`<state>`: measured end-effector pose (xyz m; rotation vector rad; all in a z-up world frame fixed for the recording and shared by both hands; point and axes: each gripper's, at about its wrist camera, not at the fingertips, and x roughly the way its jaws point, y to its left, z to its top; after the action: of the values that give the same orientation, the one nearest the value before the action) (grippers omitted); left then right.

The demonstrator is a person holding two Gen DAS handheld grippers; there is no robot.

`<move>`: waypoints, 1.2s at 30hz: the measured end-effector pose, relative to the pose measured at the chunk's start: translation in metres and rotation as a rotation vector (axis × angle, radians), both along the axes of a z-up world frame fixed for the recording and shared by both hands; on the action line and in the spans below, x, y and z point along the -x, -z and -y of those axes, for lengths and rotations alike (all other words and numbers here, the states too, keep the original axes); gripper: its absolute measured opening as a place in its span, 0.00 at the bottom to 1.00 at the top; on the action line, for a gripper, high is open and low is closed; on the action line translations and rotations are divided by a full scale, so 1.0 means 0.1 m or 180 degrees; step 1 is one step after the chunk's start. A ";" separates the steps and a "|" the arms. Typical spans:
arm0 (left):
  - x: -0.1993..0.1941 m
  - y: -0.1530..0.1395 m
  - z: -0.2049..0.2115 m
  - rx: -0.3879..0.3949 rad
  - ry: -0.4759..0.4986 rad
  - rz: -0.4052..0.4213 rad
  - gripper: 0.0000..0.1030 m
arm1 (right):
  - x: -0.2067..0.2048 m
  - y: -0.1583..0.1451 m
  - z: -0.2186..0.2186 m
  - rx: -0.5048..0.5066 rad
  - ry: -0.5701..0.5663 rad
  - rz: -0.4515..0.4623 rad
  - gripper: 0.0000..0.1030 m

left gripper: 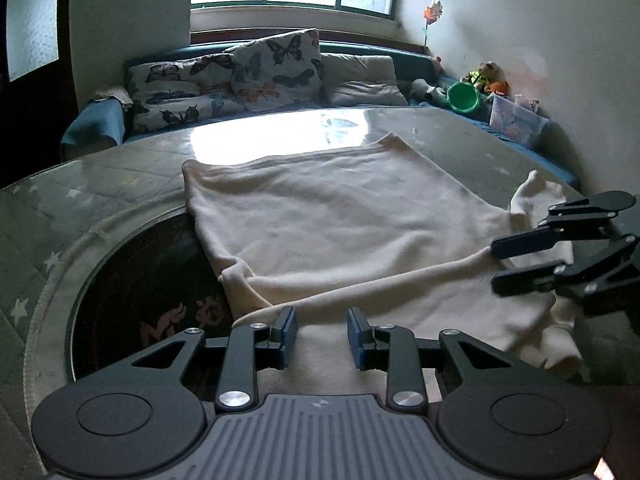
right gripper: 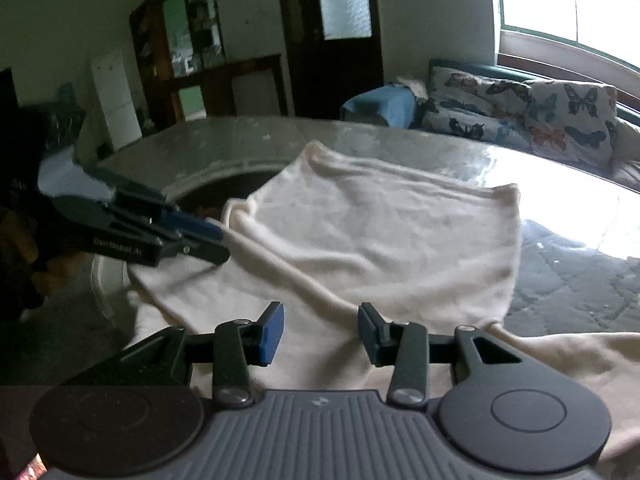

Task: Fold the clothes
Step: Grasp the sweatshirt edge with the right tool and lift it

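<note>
A cream garment (left gripper: 320,216) lies spread flat on the glass-topped table (left gripper: 120,168), with a sleeve folded across its near part. My left gripper (left gripper: 322,336) hovers open over the garment's near edge, the cloth showing under the gap between its blue pads. My right gripper (left gripper: 494,266) comes in from the right, open, its fingertips at the end of that sleeve fold. In the right wrist view the garment (right gripper: 380,232) stretches ahead. There the right gripper (right gripper: 320,332) stands open above the cloth. The left gripper (right gripper: 219,245) reaches in from the left at the garment's corner.
A round dark inset (left gripper: 140,280) sits in the table under the garment's left edge. Behind the table is a sofa with butterfly cushions (left gripper: 240,76), a green bucket (left gripper: 464,98), plush toys and a clear plastic box (left gripper: 518,118). A dark door (right gripper: 332,32) and a cabinet stand beyond.
</note>
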<state>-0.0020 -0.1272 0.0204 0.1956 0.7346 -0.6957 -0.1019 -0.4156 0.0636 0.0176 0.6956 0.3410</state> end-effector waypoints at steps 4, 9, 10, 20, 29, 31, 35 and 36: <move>0.06 -0.05 0.02 -0.0026 0.0008 0.0060 0.30 | 0.15 -0.03 0.32 -0.0081 0.0359 0.0015 0.40; 0.17 -0.13 0.07 -0.0026 0.0069 0.0121 0.32 | 0.35 -0.06 0.73 -0.0182 0.0809 0.0033 0.40; 0.19 -0.15 0.08 -0.0028 0.0084 0.0139 0.32 | 0.38 -0.07 0.81 -0.0202 0.0899 0.0037 0.40; 0.32 -0.25 0.27 -0.0043 0.0215 0.0232 0.38 | 0.67 -0.01 1.51 -0.0304 0.1719 0.0059 0.40; 0.36 -0.20 0.38 -0.0096 0.0297 0.0226 0.38 | 0.59 0.12 1.89 -0.0352 0.2197 0.0033 0.40; 0.36 -0.20 0.38 -0.0095 0.0295 0.0224 0.38 | 0.56 0.15 1.96 -0.0361 0.2286 0.0014 0.40; 0.36 -0.19 0.37 -0.0098 0.0293 0.0230 0.44 | 0.49 0.22 2.11 -0.0378 0.2464 -0.0024 0.40; 0.36 -0.19 0.37 -0.0100 0.0293 0.0233 0.44 | 0.47 0.24 2.14 -0.0382 0.2509 -0.0034 0.40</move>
<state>-0.0376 -0.1643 0.0396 0.2837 0.6701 -0.7608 -0.1487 -0.6299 0.0400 0.3975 0.6266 -0.3752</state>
